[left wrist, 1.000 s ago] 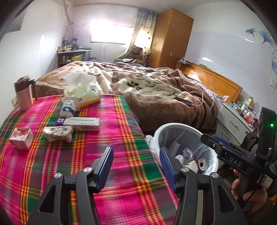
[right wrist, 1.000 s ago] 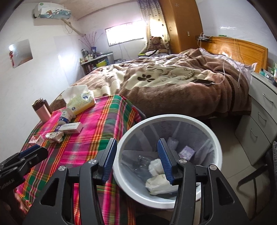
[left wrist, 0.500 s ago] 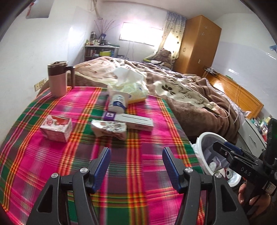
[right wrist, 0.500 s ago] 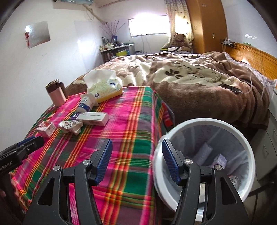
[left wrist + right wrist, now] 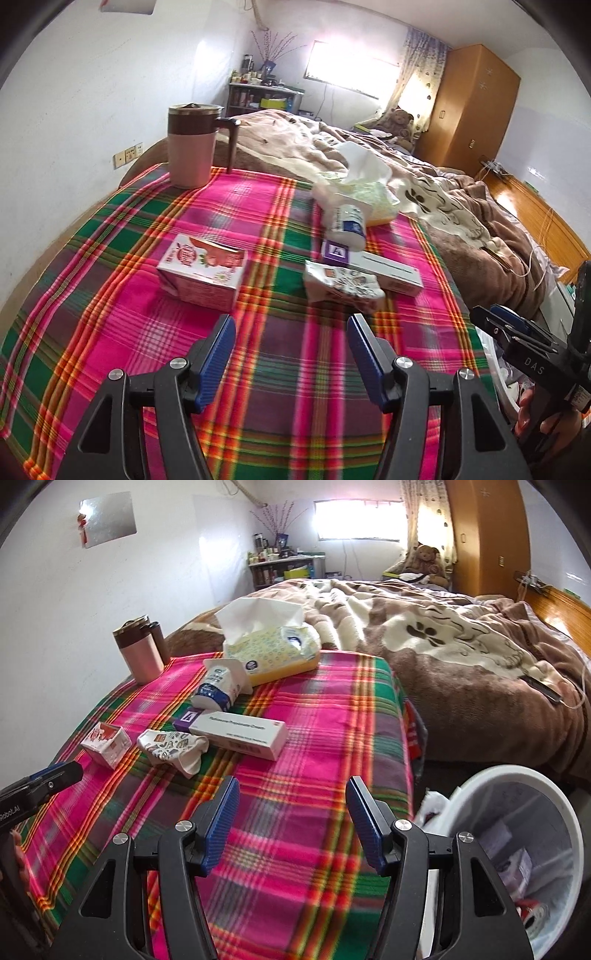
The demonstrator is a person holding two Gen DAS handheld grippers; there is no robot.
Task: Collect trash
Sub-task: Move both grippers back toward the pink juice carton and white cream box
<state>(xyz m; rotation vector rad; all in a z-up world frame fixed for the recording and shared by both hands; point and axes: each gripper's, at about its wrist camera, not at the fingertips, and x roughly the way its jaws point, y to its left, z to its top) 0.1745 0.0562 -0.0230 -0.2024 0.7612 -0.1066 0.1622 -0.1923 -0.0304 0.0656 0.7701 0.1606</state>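
On the plaid tablecloth (image 5: 129, 229) (image 5: 325, 716) lie a pink carton (image 5: 201, 271) (image 5: 106, 743), a crumpled printed wrapper (image 5: 341, 286) (image 5: 173, 749), a long white box (image 5: 388, 273) (image 5: 242, 734) and a small white-and-blue pack (image 5: 347, 223) (image 5: 218, 686). My left gripper (image 5: 291, 354) is open and empty, just short of the carton and wrapper. My right gripper (image 5: 293, 821) is open and empty over the cloth's near part. The white lined bin (image 5: 554, 812) with trash inside stands at the right of the table.
A pink mug (image 5: 192, 147) (image 5: 138, 650) stands at the table's far left. A tissue box (image 5: 365, 188) (image 5: 273, 646) sits at the far edge against the bed (image 5: 461, 653). A wardrobe (image 5: 469, 107) stands at the back.
Both grippers swung left from the bin toward the table. The left one moved closer to the carton and wrapper. The bin slid to the right edge of the right wrist view.
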